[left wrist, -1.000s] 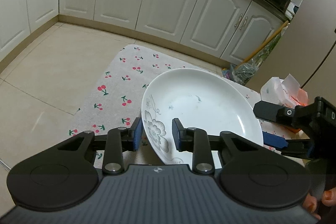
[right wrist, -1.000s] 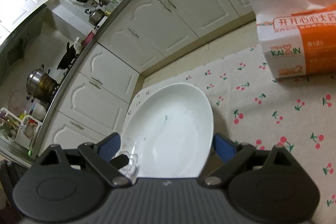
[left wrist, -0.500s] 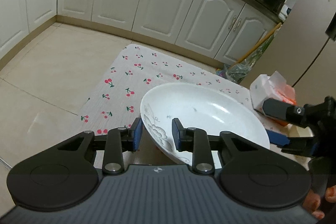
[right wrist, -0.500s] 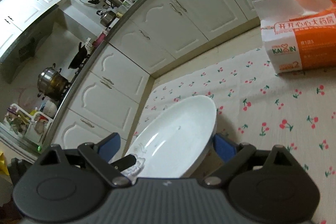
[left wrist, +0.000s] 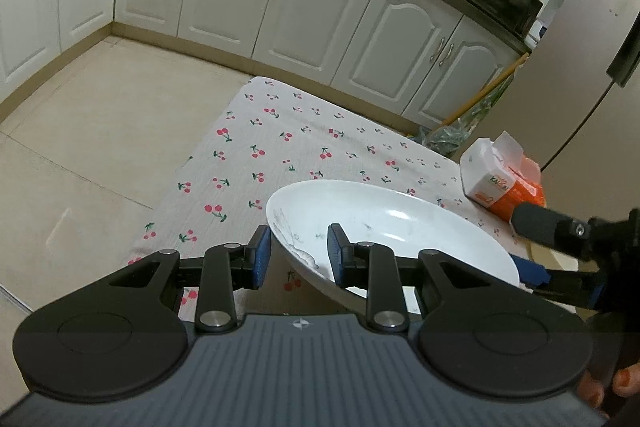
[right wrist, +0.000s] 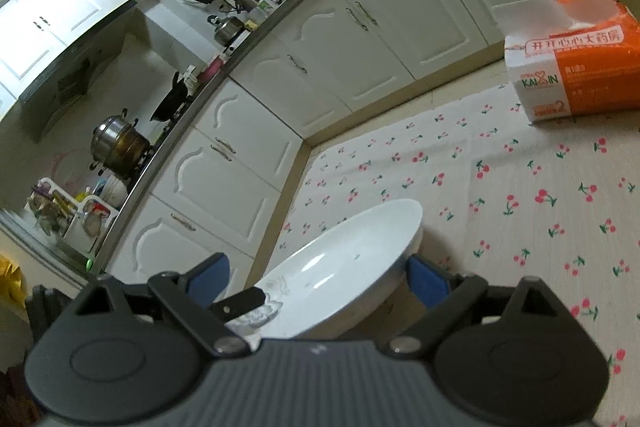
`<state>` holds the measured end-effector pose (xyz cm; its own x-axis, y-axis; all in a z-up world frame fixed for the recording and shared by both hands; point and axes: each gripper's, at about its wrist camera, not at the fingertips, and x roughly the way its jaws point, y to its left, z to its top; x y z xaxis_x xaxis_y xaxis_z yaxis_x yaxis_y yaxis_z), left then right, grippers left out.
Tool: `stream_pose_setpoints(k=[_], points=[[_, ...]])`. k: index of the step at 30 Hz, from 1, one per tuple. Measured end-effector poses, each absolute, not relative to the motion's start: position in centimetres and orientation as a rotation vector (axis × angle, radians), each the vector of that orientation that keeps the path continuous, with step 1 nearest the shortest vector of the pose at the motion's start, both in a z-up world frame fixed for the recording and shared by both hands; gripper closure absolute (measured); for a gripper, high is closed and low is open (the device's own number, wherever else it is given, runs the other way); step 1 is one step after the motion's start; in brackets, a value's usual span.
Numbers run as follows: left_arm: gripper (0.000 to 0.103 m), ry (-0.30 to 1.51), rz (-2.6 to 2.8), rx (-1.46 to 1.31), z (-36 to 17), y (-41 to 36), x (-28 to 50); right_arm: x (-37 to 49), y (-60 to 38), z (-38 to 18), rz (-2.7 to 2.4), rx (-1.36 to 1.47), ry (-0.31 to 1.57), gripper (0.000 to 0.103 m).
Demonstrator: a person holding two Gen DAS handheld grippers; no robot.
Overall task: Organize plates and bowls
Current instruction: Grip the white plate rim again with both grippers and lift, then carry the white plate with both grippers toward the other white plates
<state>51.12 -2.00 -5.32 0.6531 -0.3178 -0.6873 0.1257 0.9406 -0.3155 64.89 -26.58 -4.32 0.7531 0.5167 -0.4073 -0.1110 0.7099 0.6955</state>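
The left gripper (left wrist: 299,259) clamps the white plate's (left wrist: 400,223) rim to carry it above the table (left wrist: 256,147), while the right gripper (right wrist: 316,279) straddles it, jaws apart.

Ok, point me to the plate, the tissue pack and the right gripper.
plate (left wrist: 400,223): left wrist view, inner white surface.
tissue pack (right wrist: 576,75): right wrist view, orange printed front.
right gripper (right wrist: 316,273): right wrist view, midway between its blue pads, jaws spanning the plate.

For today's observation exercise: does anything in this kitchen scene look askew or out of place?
Yes: the white floral-patterned ceramic plate sits tilted above the cherry-print tablecloth, one rim raised, with the left gripper straddling its edge.
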Motion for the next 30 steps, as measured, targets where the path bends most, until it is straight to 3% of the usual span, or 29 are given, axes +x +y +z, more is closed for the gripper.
stream_pose_setpoints(k=[30], points=[[0.07,0.705,-0.252,-0.27,-3.5,-0.4,45.9,55.2,-22.4,-2.3,0.48,0.689,0.555,0.008]])
